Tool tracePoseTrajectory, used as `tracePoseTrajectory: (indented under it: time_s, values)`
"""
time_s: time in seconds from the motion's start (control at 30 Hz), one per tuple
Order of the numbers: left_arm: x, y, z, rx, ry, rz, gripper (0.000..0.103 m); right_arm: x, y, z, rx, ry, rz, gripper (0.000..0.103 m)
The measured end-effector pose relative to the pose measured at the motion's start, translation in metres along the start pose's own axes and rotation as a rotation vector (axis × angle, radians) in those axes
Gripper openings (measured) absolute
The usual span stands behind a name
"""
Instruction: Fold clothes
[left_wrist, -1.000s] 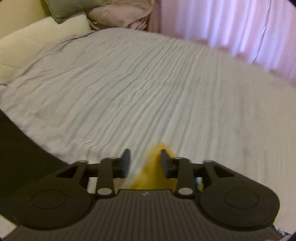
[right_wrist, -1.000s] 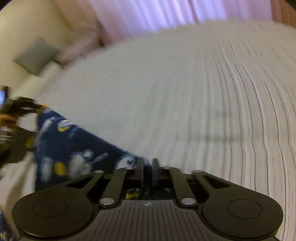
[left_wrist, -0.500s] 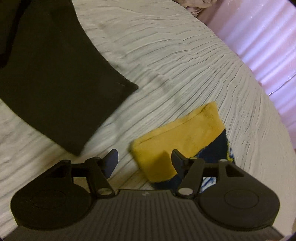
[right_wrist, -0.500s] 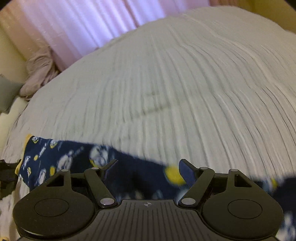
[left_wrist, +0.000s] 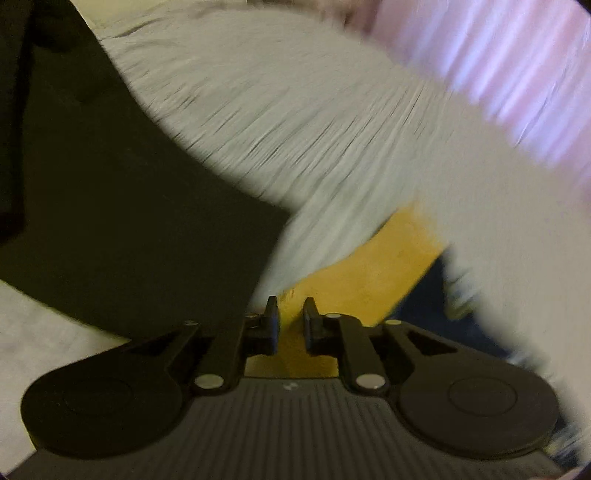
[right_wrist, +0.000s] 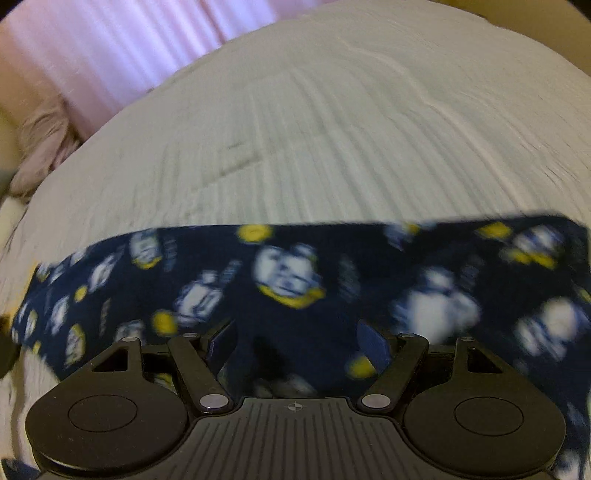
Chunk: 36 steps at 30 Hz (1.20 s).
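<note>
1. Yellow cuff (left_wrist: 373, 273) of the navy printed garment (left_wrist: 439, 295) sits at the left wrist view's centre, running toward 2 o'clock; the left gripper (left_wrist: 290, 314) pinches its near edge. A black cloth (left_wrist: 122, 221) lies at 9 o'clock on the grey bedspread (left_wrist: 295, 122).
2. Navy printed garment (right_wrist: 295, 280) stretches from 9 to 3 o'clock across the bedspread (right_wrist: 314, 140) in the right wrist view; the right gripper (right_wrist: 297, 339) hovers over it, jaws spread, gripping nothing. Pink curtain (right_wrist: 110, 48) hangs at 11 o'clock.

Bedspread (right_wrist: 332, 129): we see ribbed pale cloth ahead of both tools; 
Curtain (left_wrist: 517, 74): pink, far ahead; 
Pink bundle (right_wrist: 40, 147): far left of right tool
</note>
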<state>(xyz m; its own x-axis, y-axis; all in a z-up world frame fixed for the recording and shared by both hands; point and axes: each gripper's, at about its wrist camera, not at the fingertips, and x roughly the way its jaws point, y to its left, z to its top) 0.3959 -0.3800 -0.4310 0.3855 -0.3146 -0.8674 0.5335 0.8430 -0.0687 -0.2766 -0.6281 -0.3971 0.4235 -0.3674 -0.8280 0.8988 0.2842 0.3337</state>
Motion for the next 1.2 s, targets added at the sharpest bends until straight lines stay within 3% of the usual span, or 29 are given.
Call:
tracePoseTrajectory:
  time_s: [0.07, 0.17, 0.2, 0.3, 0.43, 0.57, 0.7, 0.9, 1.03, 1.1, 1.13, 1.17, 1.2]
  values:
    - [0.004, -0.013, -0.011, 0.095, -0.02, 0.073, 0.017, -0.01, -0.009, -0.007, 0.037, -0.006, -0.035, 0.075]
    - [-0.005, -0.034, -0.021, 0.213, -0.078, 0.186, 0.032, -0.038, -0.025, -0.021, 0.052, -0.027, -0.073, 0.075]
    - [-0.011, -0.038, -0.023, 0.245, -0.091, 0.216, 0.033, -0.049, -0.031, -0.024, 0.049, -0.036, -0.085, 0.075]
    - [-0.034, -0.028, -0.028, 0.215, -0.094, 0.252, 0.032, -0.091, -0.057, -0.037, 0.073, -0.053, -0.149, 0.075]
    - [-0.08, -0.008, -0.063, 0.072, -0.048, 0.153, 0.03, -0.154, -0.102, -0.071, 0.185, -0.063, -0.228, 0.075]
    - [-0.132, -0.023, -0.142, 0.135, 0.024, 0.03, 0.03, -0.203, -0.125, -0.113, 0.268, -0.041, -0.245, 0.075]
    - [-0.181, -0.051, -0.222, 0.186, 0.129, -0.122, 0.029, -0.223, -0.137, -0.139, 0.275, -0.015, -0.224, 0.075]
    - [-0.231, -0.087, -0.305, 0.139, 0.218, -0.276, 0.029, -0.208, -0.139, -0.112, 0.087, -0.03, -0.111, 0.075]
    - [-0.255, -0.097, -0.341, 0.102, 0.222, -0.301, 0.029, -0.169, -0.162, -0.101, -0.006, 0.013, -0.074, 0.075]
    - [-0.267, -0.099, -0.359, 0.092, 0.228, -0.292, 0.029, -0.153, -0.176, -0.106, -0.031, 0.083, -0.008, 0.073]
    - [-0.271, -0.099, -0.367, 0.088, 0.231, -0.289, 0.029, -0.149, -0.181, -0.11, -0.046, 0.116, 0.031, 0.038]
    - [-0.277, -0.099, -0.375, 0.087, 0.236, -0.287, 0.028, -0.151, -0.186, -0.115, -0.057, 0.133, 0.061, 0.02]
    - [-0.283, -0.099, -0.382, 0.086, 0.237, -0.282, 0.028, -0.158, -0.191, -0.118, -0.054, 0.14, 0.085, 0.02]
